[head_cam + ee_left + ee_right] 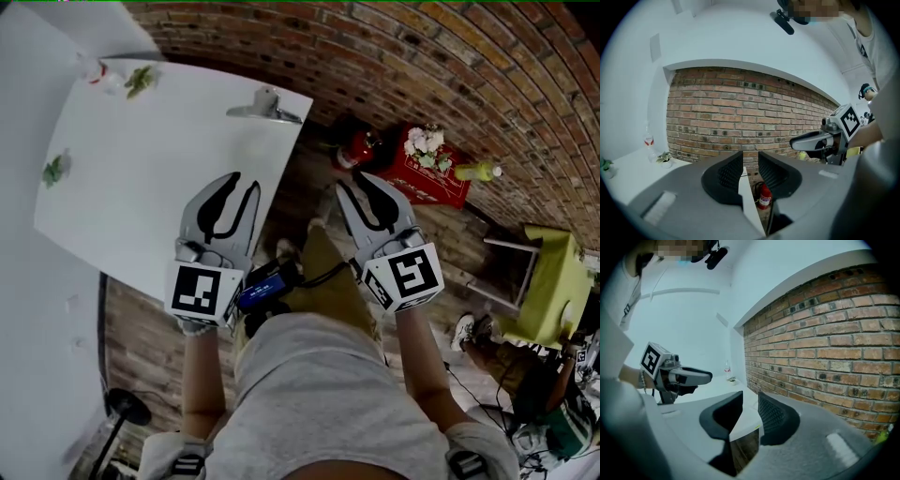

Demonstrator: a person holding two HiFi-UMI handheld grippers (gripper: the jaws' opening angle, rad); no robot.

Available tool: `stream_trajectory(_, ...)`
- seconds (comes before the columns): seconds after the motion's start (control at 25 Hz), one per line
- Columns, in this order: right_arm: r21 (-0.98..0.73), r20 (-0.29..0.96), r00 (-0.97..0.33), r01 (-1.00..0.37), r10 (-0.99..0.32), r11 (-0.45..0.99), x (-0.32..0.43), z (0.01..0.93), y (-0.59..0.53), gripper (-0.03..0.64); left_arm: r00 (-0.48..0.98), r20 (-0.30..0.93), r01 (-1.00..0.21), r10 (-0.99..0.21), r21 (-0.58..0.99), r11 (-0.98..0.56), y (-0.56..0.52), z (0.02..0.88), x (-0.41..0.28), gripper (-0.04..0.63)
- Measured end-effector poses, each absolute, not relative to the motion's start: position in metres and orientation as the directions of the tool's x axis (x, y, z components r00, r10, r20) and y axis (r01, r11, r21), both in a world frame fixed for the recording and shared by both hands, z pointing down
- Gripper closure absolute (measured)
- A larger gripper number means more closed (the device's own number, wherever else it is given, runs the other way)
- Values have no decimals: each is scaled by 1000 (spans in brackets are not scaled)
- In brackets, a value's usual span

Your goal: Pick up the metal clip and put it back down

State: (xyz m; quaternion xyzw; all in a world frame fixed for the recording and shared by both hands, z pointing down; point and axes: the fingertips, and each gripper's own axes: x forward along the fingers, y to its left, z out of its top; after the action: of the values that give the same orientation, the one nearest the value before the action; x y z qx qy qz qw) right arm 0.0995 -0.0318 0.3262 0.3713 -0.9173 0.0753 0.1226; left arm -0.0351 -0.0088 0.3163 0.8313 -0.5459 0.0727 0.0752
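Currently left gripper point(239, 184) and right gripper point(362, 182) hang part-open, empty; metal clip point(265, 105) seemingly rests at table's point(141, 187) far edge.

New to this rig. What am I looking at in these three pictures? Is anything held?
There is no robot. A person holds a two-jaw gripper in each hand. The head view comes from a camera on the person's head, looking down. It shows the left gripper and right gripper, each with a marker cube, at the near edge of a white table. The other two pictures come from cameras riding on each gripper, looking along its jaws. On the table are a metal clip at the far edge, a plant beside a bottle, and a second plant. Both grippers have their jaws apart with nothing held, and the clip is untouched.
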Motion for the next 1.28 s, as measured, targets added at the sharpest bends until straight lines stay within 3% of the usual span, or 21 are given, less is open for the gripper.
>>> stream_trajectory(0.64, -79, 346, -762, -604, -547, 793, 65, 354, -87, 518, 305, 295, -952, -906, 101, -287, -46, 342, -57, 494)
stream_trajectory(1.28, -119, 410, -815, -493, -410, 862, 26, 391, -141, 494, 224, 292, -973, -930, 112, -200, -86, 364, -81, 494)
